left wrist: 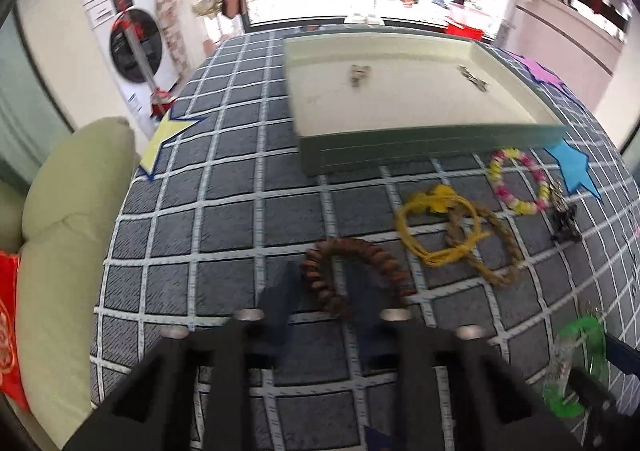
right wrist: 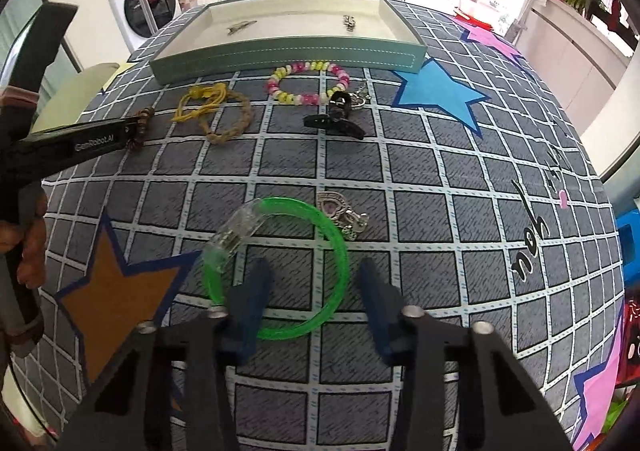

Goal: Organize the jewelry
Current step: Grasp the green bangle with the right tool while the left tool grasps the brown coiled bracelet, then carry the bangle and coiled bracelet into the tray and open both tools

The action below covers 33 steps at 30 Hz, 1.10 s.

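Green bangle around right gripper's left finger

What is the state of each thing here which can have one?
tray: open, two small pieces inside.
brown bead bracelet: flat on the cloth, its rim between the left claw's fingers; grip unclear.
green bangle: flat on the cloth, not gripped.
right claw: open, astride the bangle's rim.
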Each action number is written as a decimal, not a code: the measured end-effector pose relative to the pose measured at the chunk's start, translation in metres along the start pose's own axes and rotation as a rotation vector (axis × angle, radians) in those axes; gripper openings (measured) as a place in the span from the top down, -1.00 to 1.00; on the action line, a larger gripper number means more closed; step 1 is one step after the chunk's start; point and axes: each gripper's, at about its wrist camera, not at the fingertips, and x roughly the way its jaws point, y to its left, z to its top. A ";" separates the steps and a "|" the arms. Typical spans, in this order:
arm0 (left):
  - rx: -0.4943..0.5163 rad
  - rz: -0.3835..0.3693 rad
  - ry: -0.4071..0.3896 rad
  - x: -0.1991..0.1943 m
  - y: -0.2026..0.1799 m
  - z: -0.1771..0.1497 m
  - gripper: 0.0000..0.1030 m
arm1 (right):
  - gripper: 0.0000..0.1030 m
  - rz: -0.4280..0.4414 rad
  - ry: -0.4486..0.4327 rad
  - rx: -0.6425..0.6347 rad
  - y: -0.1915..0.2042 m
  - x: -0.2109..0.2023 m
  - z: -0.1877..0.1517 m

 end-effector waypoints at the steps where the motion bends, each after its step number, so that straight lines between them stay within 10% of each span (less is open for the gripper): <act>1: 0.012 -0.003 -0.003 -0.001 -0.002 -0.001 0.49 | 0.49 0.002 -0.001 0.001 0.000 -0.001 0.000; 5: -0.036 -0.078 -0.013 -0.007 0.004 -0.005 0.49 | 0.85 0.030 -0.002 0.021 -0.004 -0.003 -0.003; 19: -0.077 -0.141 -0.112 -0.053 0.020 -0.012 0.49 | 0.85 0.149 -0.058 0.112 -0.038 -0.028 0.006; 33: -0.064 -0.180 -0.223 -0.086 0.014 0.055 0.49 | 0.85 0.196 -0.159 0.150 -0.074 -0.052 0.103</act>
